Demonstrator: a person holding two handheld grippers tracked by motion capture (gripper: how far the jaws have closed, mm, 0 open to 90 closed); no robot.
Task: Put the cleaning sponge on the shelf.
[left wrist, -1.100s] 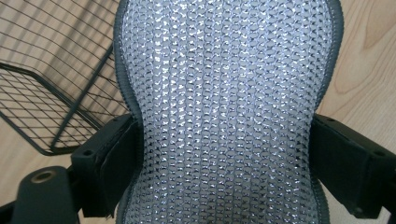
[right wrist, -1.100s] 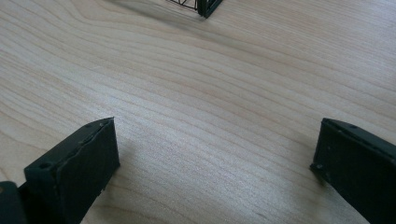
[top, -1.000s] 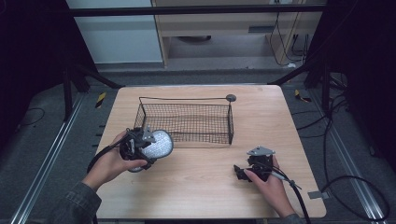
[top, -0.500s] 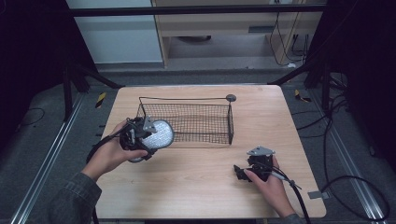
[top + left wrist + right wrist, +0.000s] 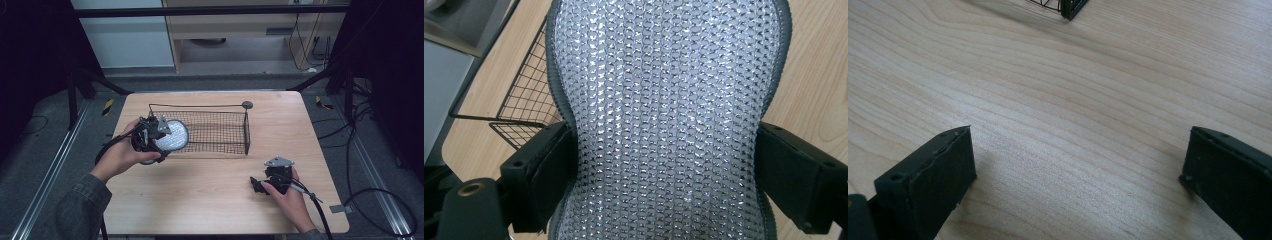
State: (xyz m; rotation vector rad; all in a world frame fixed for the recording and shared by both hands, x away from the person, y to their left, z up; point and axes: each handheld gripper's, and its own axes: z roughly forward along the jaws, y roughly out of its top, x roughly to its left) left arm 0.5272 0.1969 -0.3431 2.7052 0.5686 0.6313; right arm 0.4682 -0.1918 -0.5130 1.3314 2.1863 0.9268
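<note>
The left gripper (image 5: 159, 136) is clamped on a round silver mesh pad (image 5: 171, 136) with a dark grey rim, held in the air at the left end of the black wire basket (image 5: 235, 131), above its near-left corner. In the left gripper view the two black jaws press on opposite edges of the mesh pad (image 5: 664, 120), pinching its rim inward into a waist; the pad's longer run therefore extends straight out from the gripper, along the jaws' own direction, and its broad face is turned toward that camera. From above, the pad stands out from the gripper toward the basket's interior, its face tilted up and its far edge already overlapping the wire rim, with the basket's left wall (image 5: 531, 95) seen just beside and below it. The deciding relation is thus short and one-sided: the basket's open floor lies directly beyond the pad, to the right of the left gripper along the basket's long axis, which runs left to right across the table (image 5: 210, 200). The left hand (image 5: 122, 155) is by far the nearer to the basket. The right gripper (image 5: 259, 186) rests low on the near-right part of the table, well apart from the basket; its jaws stand wide apart over bare wood (image 5: 1073, 115) and hold nothing. By judgement, a small carry rightward and downward would bring the pad inside the wire walls before release.
</note>
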